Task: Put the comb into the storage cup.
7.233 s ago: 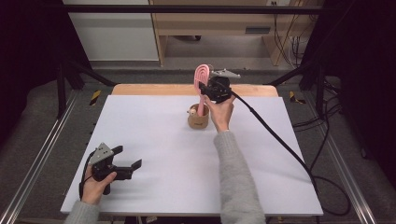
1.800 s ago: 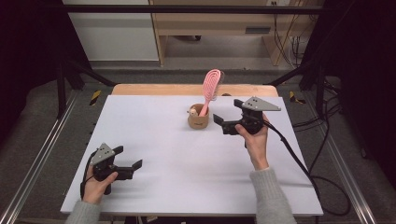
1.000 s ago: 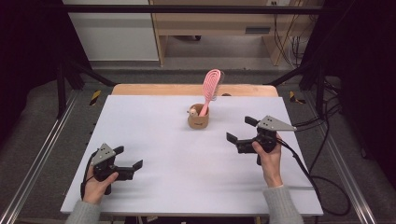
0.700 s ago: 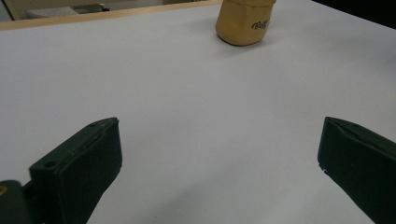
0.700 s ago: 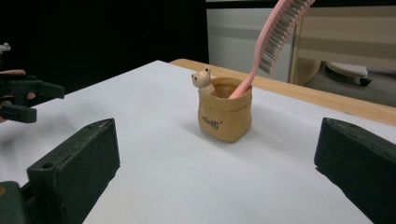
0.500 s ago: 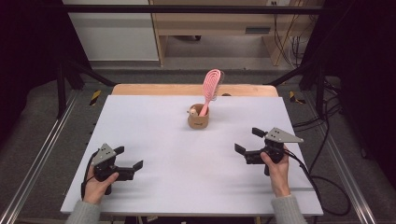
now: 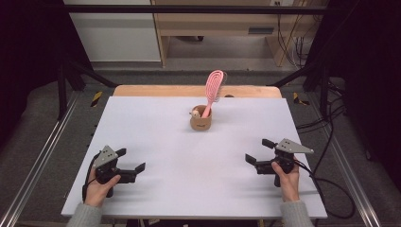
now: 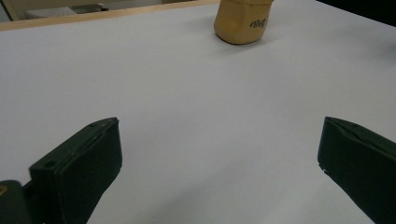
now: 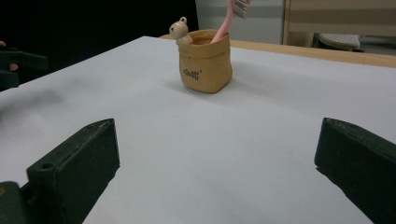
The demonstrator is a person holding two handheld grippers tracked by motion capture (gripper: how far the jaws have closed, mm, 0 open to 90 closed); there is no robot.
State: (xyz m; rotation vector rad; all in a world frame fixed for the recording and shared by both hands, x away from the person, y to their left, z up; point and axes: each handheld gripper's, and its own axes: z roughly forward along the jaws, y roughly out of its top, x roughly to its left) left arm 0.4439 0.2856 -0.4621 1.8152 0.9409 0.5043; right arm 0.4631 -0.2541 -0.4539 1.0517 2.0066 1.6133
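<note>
The right gripper now sits low near the table's front right corner, held in the person's right hand, its jaws spread wide with nothing between them. Seven seconds back it was up at the holder near the back of the table, gripping the pink brush there; in the frames since, it drew away toward the right edge and then down toward the front, arriving a little nearer the front edge than it was half a second ago. In the right gripper view its two black jaws stand well apart over bare white table.

The left gripper has not moved through any of the frames: it rests near the front left corner in the left hand, jaws likewise released and empty.

The tan holder stands upright at the middle of the table, toward the back edge, well apart from both grippers, in the same spot as before. The pink brush stands in it handle down, leaning toward the back right, free of any gripper. A small bear figure sits at the holder's rim.
</note>
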